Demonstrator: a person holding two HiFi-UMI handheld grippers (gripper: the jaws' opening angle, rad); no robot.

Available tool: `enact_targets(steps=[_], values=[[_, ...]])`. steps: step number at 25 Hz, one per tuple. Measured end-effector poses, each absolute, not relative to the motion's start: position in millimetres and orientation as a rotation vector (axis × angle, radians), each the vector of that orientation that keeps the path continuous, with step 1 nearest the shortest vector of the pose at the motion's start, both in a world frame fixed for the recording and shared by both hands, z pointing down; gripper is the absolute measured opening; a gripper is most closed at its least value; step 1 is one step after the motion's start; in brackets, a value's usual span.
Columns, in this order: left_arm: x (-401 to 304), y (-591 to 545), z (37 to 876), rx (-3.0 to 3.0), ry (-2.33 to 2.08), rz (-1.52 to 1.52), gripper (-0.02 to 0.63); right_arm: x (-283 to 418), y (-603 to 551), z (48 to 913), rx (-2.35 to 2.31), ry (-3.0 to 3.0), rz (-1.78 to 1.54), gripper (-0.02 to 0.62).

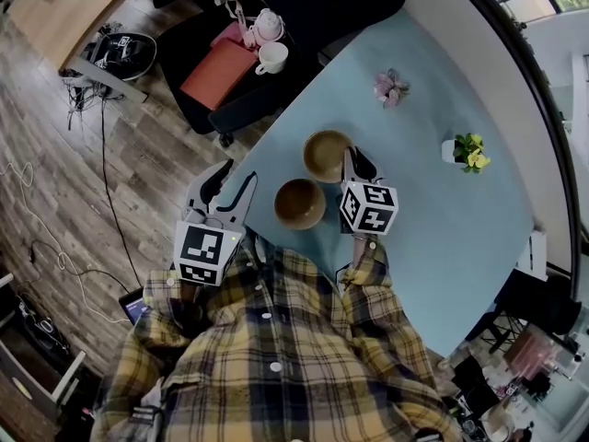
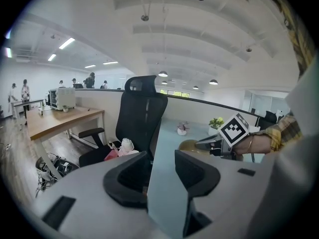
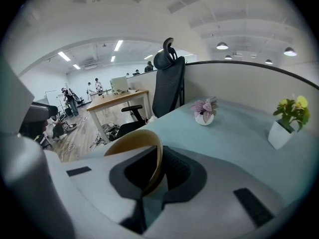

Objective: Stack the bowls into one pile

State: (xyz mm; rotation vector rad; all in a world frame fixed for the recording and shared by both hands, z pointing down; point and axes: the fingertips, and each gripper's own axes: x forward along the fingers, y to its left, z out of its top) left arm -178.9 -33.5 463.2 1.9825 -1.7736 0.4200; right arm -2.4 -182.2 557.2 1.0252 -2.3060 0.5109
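Plaid shirt (image 1: 276, 339) meets blue table (image 1: 442, 247) with brown bowls (image 1: 299, 203); wood floor (image 1: 55, 155) alongside.

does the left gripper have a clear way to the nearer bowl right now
Probably yes: the left gripper is open and empty, and nothing stands between it and the nearer bowl. The right gripper is clamped on the rim of the farther bowl, out of the way.

Left gripper (image 1: 236, 178) fingers gape; right gripper (image 1: 352, 166) fingers apparently pinch a bowl (image 1: 327, 153).
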Motion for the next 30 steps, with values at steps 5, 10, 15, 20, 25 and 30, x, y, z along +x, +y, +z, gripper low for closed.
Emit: enact_targets(steps=[5, 10, 15, 20, 25, 30], values=[[-173.7, -40.8, 460.0, 1.996, -1.759, 0.415, 0.160, -0.2, -181.8, 556.7, 1.039, -2.310, 0.526, 0.039], [-169.1, -48.4, 461.4, 2.009, -1.741, 0.417, 0.160, 3.5, -183.3, 557.2, 1.039, -2.311, 0.545, 0.081], [-164.3, -52.7, 461.4, 2.028, -1.726, 0.426, 0.160, 10.1, -184.8, 555.5, 1.053, -2.312, 0.563, 0.083], [-163.2, -52.8, 463.0, 2.046, -1.708, 0.435, 0.160, 14.9, -184.3, 546.0, 1.083, -2.328, 0.572, 0.083], [-153.3, -53.0, 473.8, 2.080, -1.632, 0.459, 0.160, 18.9, -176.6, 517.2, 1.110, -2.399, 0.525, 0.083], [-131.5, -53.5, 487.2, 2.144, -1.501, 0.524, 0.158, 38.8, -157.6, 484.9, 1.161, -2.427, 0.478, 0.083]])
